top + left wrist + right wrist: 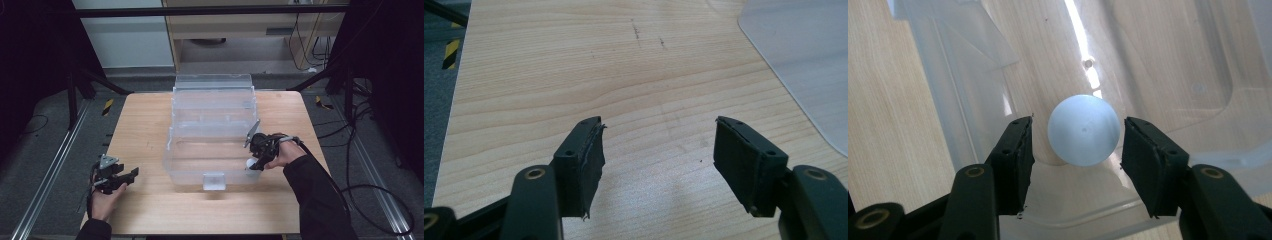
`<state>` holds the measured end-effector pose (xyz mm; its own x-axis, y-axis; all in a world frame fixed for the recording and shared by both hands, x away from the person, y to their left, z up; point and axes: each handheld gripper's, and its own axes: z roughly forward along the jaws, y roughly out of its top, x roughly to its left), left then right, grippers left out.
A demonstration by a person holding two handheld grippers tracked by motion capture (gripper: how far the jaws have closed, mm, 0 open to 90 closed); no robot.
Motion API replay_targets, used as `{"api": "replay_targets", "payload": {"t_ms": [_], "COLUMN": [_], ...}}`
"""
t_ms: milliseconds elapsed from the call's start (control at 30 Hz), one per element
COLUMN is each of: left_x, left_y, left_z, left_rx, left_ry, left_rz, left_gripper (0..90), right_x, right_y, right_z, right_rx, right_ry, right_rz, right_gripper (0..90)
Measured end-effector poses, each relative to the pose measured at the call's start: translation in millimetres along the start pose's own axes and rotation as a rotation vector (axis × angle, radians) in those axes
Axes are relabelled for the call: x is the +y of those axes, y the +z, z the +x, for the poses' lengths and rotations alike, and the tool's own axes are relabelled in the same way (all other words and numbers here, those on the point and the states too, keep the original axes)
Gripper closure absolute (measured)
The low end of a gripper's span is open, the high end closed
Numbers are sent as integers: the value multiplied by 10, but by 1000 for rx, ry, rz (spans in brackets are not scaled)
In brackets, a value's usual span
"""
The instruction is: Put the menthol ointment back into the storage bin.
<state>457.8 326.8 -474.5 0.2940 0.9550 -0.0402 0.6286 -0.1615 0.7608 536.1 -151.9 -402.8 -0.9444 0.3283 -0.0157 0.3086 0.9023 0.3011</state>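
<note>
A white ball (1084, 129) sits between the fingertips of my right gripper (1077, 145), just inside the front right corner of a clear plastic bin (963, 90). Both pads stand slightly off the ball, with a visible gap on the left side. In the high view the right gripper (254, 164) reaches over the bin (210, 172) wall, and the ball (249, 163) shows white at its tip. My left gripper (132, 174) is open over bare wood at the front left, well apart from the bin. Nothing lies between its fingers (586, 160).
The bin stands in the middle of the wooden table (145, 130), its clear lid (212, 82) open toward the far edge, and a latch (214, 181) on its front wall. A translucent corner of the bin (804, 60) shows right of the left gripper. Cables lie on the floor to the right.
</note>
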Motion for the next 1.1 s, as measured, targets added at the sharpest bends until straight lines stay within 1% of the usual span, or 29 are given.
{"api": "replay_targets", "payload": {"t_ms": [33, 67, 100, 133, 200, 233, 267, 333, 400, 433, 467, 500, 533, 567, 600, 633, 667, 700, 733, 767, 800, 833, 900, 967, 1033, 1067, 1100], "left_x": [0, 0, 0, 0, -1, -1, 0, 1, 3, 5, 6, 7, 8, 8, 8, 10, 11, 12, 14, 15, 16, 17, 17, 17, 17, 16, 15], "left_y": [-1, -1, -1, -2, -4, -7, -8, -12, -20, -27, -32, -35, -37, -40, -40, -43, -49, -53, -56, -59, -61, -64, -70, -78, -82, -82, -81], "left_z": [0, 0, 0, -1, -1, -1, -4, -3, -3, -3, -1, 0, 0, 0, -3, -2, 0, -2, -5, -5, -6, -6, -5, -6, -2, -1, 0], "left_rx": [1, 1, 1, 2, 1, -2, -3, -9, -10, -10, -9, -9, -11, -11, -11, -12, -18, -18, -19, -21, -23, -28, -35, -32, -28, -25, -20], "left_ry": [-1, 0, 0, 0, -1, -1, -4, -7, -9, -10, -11, -14, -16, -18, -25, -27, -28, -30, -35, -36, -37, -35, -31, -32, -33, -33, -32], "left_rz": [-1, 0, 0, 0, -2, -2, -4, -7, -12, -12, -12, -13, -14, -14, -15, -16, -16, -19, -22, -22, -23, -24, -32, -39, -43, -44, -44], "left_gripper": [362, 362, 362, 362, 363, 369, 378, 399, 415, 421, 435, 449, 465, 477, 477, 490, 498, 510, 518, 535, 535, 540, 548, 549, 549, 548, 545], "right_x": [-7, -15, -15, -24, -53, -66, -88, -130, -172, -191, -230, -271, -356, -413, -413, -477, -542, -633, -706, -846, -846, -896, -1034, -1133, -1257, -1307, -1339], "right_y": [-35, -57, -57, -85, -152, -199, -256, -357, -447, -476, -518, -546, -583, -594, -594, -606, -609, -609, -602, -571, -571, -554, -491, -445, -383, -353, -332], "right_z": [14, 15, 15, 19, 24, 37, 41, 53, 77, 88, 110, 121, 143, 150, 150, 158, 169, 184, 203, 234, 234, 241, 245, 247, 240, 227, 222], "right_rx": [-14, -21, -21, -22, -46, -53, -75, -101, -137, -149, -167, -175, -205, -215, -215, -229, -237, -250, -264, -299, -299, -308, -332, -352, -391, -405, -407], "right_ry": [14, 15, 15, 16, 18, 39, 46, 70, 102, 110, 135, 147, 196, 223, 223, 254, 289, 320, 335, 364, 364, 380, 431, 467, 519, 536, 555], "right_rz": [-17, -26, -26, -40, -83, -106, -146, -208, -259, -275, -310, -341, -385, -411, -411, -434, -470, -509, -540, -579, -579, -590, -616, -634, -660, -666, -667], "right_gripper": [443, 435, 435, 422, 414, 404, 389, 367, 357, 345, 342, 337, 312, 300, 300, 283, 260, 260, 265, 260, 260, 258, 245, 249, 247, 244, 236]}}
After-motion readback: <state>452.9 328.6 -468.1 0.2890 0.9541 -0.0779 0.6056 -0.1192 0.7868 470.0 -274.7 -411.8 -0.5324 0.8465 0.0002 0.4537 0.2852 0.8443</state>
